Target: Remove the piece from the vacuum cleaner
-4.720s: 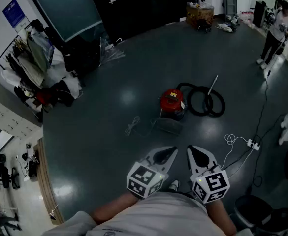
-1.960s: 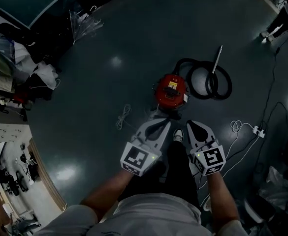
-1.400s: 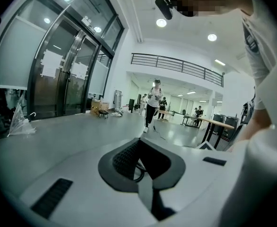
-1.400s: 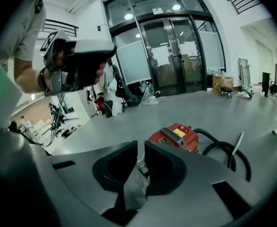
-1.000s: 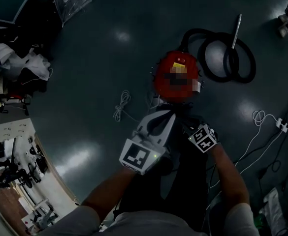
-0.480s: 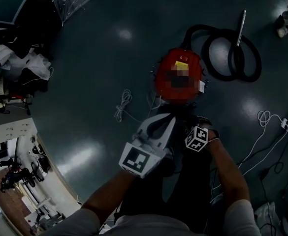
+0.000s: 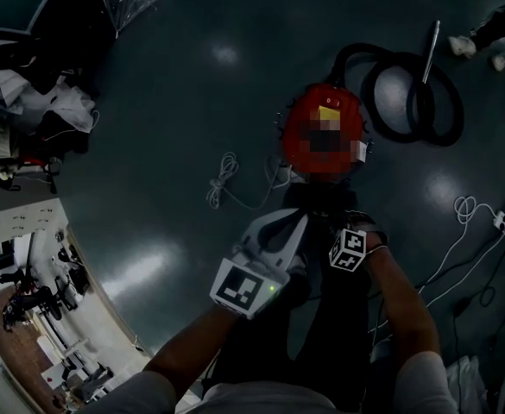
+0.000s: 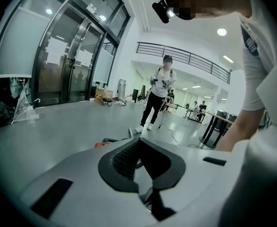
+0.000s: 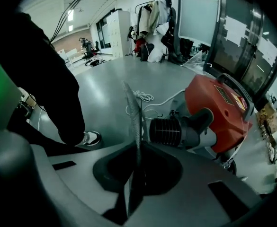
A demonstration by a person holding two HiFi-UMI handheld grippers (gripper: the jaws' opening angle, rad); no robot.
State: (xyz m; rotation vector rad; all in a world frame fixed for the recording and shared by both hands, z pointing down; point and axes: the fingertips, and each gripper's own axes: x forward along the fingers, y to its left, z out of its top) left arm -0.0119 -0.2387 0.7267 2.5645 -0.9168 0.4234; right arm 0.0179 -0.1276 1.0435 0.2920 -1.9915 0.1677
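The red vacuum cleaner [image 7: 325, 132] stands on the dark floor just ahead of me, its black hose [image 7: 412, 102] coiled to its right with a metal wand [image 7: 430, 52] lying across it. In the right gripper view the red body [image 9: 218, 110] fills the right side, and a black ribbed piece [image 9: 165, 131] sticks out of it towards the jaws. My right gripper [image 9: 131, 98] hangs low beside that piece with its jaws closing and nothing visible between them; from above only its marker cube [image 7: 349, 250] shows. My left gripper [image 7: 295, 220] hovers shut and empty above the floor.
A white cord [image 7: 226, 179] lies loose left of the vacuum. A power strip with cable [image 7: 494, 221] sits to the right. Clothes and racks [image 7: 28, 119] crowd the left wall. Another person [image 8: 159, 96] stands beyond the vacuum. My own shoe [image 9: 88, 137] is close to the right gripper.
The right gripper has turned and dipped down behind the vacuum, so its cube now shows a different face. The left gripper has barely moved. My head has shifted slightly.
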